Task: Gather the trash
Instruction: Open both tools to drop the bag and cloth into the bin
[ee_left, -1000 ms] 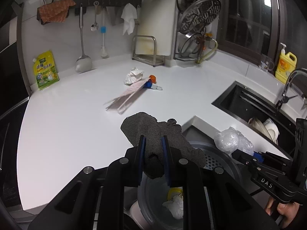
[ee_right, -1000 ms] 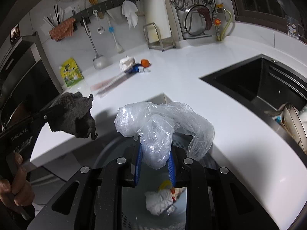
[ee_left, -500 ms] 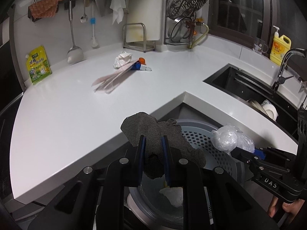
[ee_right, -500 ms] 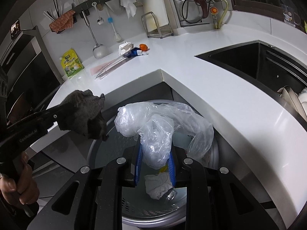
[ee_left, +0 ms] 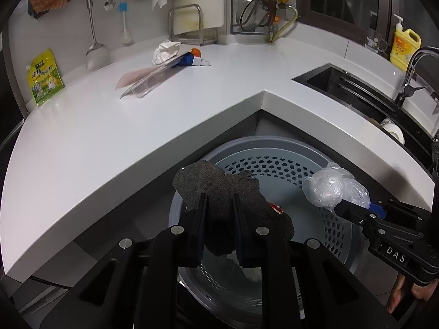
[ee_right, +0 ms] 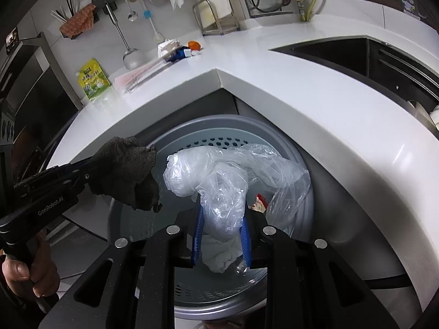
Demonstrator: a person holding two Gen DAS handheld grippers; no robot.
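Both claws now hang over the perforated bin (ee_left: 288, 164); left claw (ee_left: 218, 205) grips the dark rag (ee_left: 219, 192), right claw (ee_right: 221, 219) grips the plastic bag (ee_right: 227, 175). Bag film at 3 o'clock may catch the rim.

A white L-shaped countertop (ee_left: 115, 126) fills the view. At ten o'clock a yellow-green pouch (ee_left: 44, 76) leans on the wall beside a hanging ladle (ee_left: 94, 46). At three o'clock sits a dark sink (ee_left: 354, 93), yellow detergent bottle (ee_left: 404, 50) beyond its faucet (ee_left: 414, 65).
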